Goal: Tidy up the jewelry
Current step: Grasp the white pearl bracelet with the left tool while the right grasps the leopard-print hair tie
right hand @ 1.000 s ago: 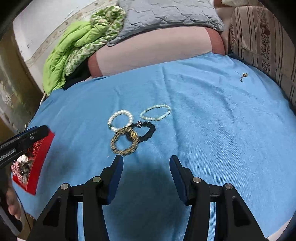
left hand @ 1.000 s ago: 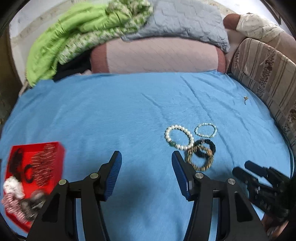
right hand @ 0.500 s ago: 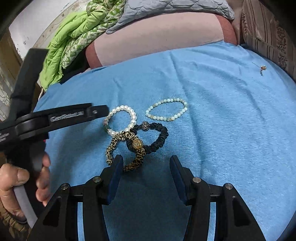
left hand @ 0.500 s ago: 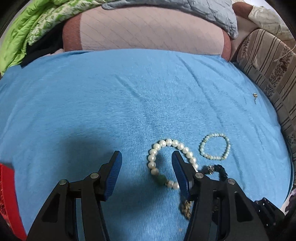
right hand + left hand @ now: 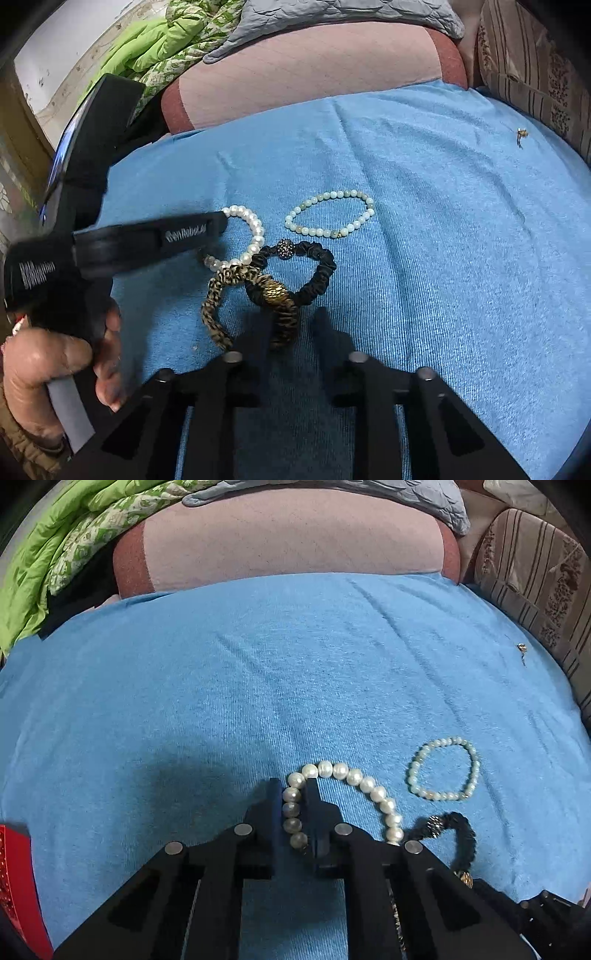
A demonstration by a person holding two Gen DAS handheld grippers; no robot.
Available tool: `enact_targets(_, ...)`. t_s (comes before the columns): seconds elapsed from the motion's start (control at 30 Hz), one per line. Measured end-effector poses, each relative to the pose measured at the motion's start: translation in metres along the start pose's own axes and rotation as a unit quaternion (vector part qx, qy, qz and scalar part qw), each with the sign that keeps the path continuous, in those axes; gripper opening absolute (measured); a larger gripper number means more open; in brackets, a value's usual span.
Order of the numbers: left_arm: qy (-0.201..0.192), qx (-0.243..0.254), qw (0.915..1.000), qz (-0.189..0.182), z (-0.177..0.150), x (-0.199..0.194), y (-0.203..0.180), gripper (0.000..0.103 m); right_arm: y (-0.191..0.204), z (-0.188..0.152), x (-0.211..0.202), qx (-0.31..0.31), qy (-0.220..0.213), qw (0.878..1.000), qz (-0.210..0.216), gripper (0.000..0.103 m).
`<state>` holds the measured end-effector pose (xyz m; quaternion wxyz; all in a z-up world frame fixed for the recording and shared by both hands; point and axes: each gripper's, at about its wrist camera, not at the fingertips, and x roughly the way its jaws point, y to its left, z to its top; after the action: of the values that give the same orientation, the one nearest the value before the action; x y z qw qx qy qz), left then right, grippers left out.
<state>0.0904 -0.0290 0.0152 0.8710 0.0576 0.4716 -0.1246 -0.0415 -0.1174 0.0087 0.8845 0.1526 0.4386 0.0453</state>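
My left gripper is shut on the left side of a white pearl bracelet that lies on the blue cloth. In the right wrist view it comes in from the left onto the same pearl bracelet. A pale green bead bracelet lies to the right, also seen in the right wrist view. A black scrunchie and a leopard-print scrunchie overlap just ahead of my right gripper, whose jaws are narrowed around the leopard scrunchie's near edge.
A red box shows at the lower left edge. A small gold earring lies far right on the cloth. A pink bolster, green bedding and a striped cushion border the back and right.
My left gripper moved forward and closed on the pearl bracelet. My right gripper moved forward to the leopard scrunchie and its jaws narrowed.
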Motion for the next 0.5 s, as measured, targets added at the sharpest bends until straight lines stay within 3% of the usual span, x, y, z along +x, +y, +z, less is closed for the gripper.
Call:
enact_targets(0.13, 0.002, -0.021, 0.9997, -0.014, -0.005, -0.01, 0.009, 0.01, -0.006, -0.001, -0.006, 0.015, 0.006, 1.0, 0.013, 0.01)
enact_targets(0.5, -0.036, -0.036, 0.9983, -0.028, -0.033, -0.079, 0.021, 0.01, 0.001, -0.015, -0.042, 0.009, -0.013, 1.0, 0.003, 0.009)
